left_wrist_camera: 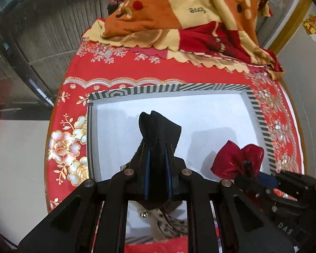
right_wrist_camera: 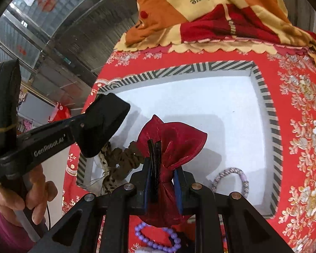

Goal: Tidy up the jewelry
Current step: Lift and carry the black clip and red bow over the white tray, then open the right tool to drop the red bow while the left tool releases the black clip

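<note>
While the right gripper (right_wrist_camera: 164, 168) pinches the neck of a shiny red drawstring pouch (right_wrist_camera: 174, 137), its frilly top fans out above the fingers and the pouch hangs over the near part of the white tray (right_wrist_camera: 200, 105) (the one with the black-and-white striped rim). Left gripper (left_wrist_camera: 158, 130) hovers over the middle of that tray with its padded fingers pressed together, nothing between them as far as I can see. Just behind it on the near left edge lies a leopard-print scrunchie (right_wrist_camera: 113, 168). A pink-and-grey braided bracelet (right_wrist_camera: 231, 179) sits in the tray's near right corner. Outside the tray on the red embroidered cloth (right_wrist_camera: 295, 126) there's a purple bead bracelet (right_wrist_camera: 155, 242), partly hidden under the right gripper. Folded orange blanket (left_wrist_camera: 179, 10) at the far end.
</note>
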The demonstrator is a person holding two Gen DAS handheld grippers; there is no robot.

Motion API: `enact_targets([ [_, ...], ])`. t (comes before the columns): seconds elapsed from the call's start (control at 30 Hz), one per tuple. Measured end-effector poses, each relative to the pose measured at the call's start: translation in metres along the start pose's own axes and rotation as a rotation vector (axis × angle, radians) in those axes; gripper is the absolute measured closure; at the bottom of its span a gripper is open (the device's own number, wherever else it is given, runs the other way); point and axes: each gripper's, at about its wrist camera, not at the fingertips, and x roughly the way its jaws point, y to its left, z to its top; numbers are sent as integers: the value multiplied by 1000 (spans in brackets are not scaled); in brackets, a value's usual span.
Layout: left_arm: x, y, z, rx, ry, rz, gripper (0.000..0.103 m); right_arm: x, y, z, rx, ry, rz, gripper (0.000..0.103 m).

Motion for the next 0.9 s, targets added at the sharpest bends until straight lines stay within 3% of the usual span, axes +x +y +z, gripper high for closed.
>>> enact_targets([
  [0.53, 40, 29, 8, -91, 58, 35, 91, 52, -1, 7, -23, 74, 44, 84],
  [0.6, 39, 31, 8, -108, 58, 26, 82, 53, -1, 6, -31, 74, 38, 79],
  [0.67, 36, 32, 8, -117, 59, 22, 68, 50, 0, 5, -34, 65, 42, 55],
  [0.73, 29, 33, 5, -124, 50, 21, 60, 44, 0, 3, -32, 56, 41, 55],
  [0.9, 12, 34, -4, -159, 38, 18, 58, 23, 0, -1, -15, 13, 26, 55],
])
